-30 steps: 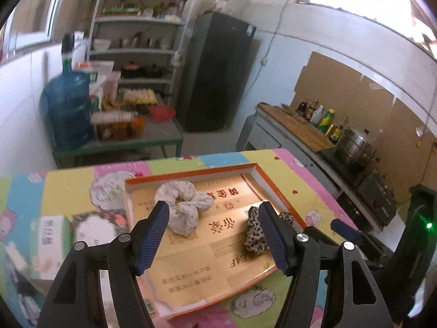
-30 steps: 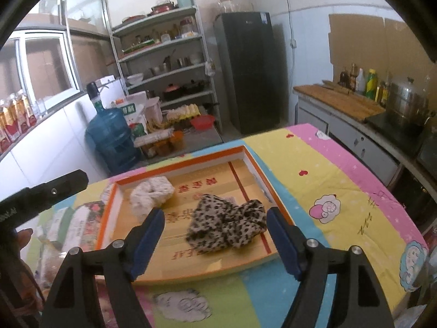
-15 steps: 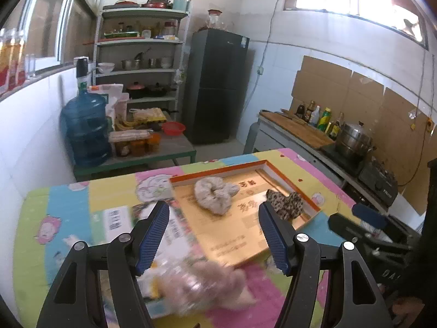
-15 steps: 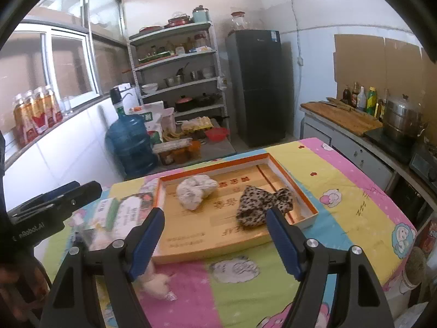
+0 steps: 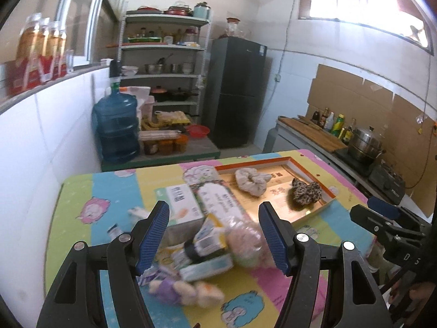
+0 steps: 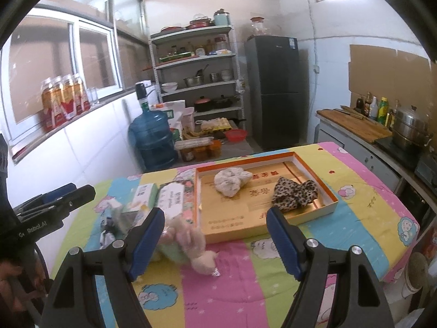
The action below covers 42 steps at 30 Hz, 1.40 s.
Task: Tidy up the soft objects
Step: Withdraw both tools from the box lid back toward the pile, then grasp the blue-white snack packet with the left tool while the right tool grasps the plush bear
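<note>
We count two scrunchies in one shallow orange-rimmed box (image 6: 331,199) on the table (image 6: 363,210): a pale scrunchie (image 6: 230,181) toward the box's left and a leopard-print scrunchie (image 6: 295,194) toward its right, lying apart from one another. Left of the box sits a loose heap of soft things: one pink plush toy (image 6: 191,242), one small purple-and-cream plush (image 5: 180,291) at the near edge of the heap, one white carton (image 5: 181,205) and several wrapped packets (image 5: 218,205) that blur keeps us from counting.

We see two grippers. The left gripper (image 5: 214,239) has its blue pads (image 5: 153,236) spread wide; nothing is pinched and neither pad touches anything. The heap lies beneath and between its fingers in the left wrist view, the purple-and-cream plush nearer the camera than the fingertips. The box with both scrunchies lies beyond and to the right of its right finger.

The right gripper (image 6: 215,242) is likewise spread wide and empty. The pink plush toy lies just beside its left finger, whether touching it we cannot tell. The leopard-print scrunchie lies just beyond the tip of its right finger, and the pale scrunchie lies farther off, between the two fingers in the right wrist view.
</note>
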Each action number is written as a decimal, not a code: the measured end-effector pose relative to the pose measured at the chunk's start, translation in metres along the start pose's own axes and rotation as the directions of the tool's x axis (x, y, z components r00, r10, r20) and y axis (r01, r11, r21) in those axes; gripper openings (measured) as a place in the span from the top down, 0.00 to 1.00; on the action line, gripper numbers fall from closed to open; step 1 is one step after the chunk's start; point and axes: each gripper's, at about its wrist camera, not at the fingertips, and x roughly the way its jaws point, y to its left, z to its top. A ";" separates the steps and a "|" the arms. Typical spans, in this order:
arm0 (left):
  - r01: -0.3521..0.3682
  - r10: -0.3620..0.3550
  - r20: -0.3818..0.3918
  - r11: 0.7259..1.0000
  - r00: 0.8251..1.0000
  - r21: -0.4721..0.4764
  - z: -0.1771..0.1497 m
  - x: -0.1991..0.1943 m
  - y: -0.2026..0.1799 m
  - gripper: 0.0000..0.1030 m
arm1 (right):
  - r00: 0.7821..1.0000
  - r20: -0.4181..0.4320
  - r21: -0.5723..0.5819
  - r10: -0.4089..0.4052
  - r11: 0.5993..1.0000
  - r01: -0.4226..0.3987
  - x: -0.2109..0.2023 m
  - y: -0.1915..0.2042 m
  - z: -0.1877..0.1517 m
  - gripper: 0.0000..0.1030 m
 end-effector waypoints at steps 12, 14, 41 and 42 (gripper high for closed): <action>-0.051 0.052 0.011 0.997 0.999 -0.058 -0.034 -0.028 0.041 0.33 | 0.995 -0.074 -0.033 0.074 0.997 -0.076 0.002 0.032 -0.025 0.25; -0.059 0.060 0.011 0.996 0.998 -0.066 -0.038 -0.030 0.045 0.33 | 0.992 -0.095 -0.005 0.083 0.996 -0.084 0.007 0.033 -0.032 0.25; -0.170 0.159 -0.090 0.976 0.983 -0.134 -0.095 -0.013 0.082 0.33 | 0.916 -0.296 -0.223 0.272 0.912 -0.343 0.073 0.103 -0.085 0.25; -0.182 0.170 -0.094 0.974 0.981 -0.139 -0.097 -0.013 0.085 0.33 | 0.908 -0.305 -0.228 0.288 0.903 -0.364 0.078 0.107 -0.087 0.25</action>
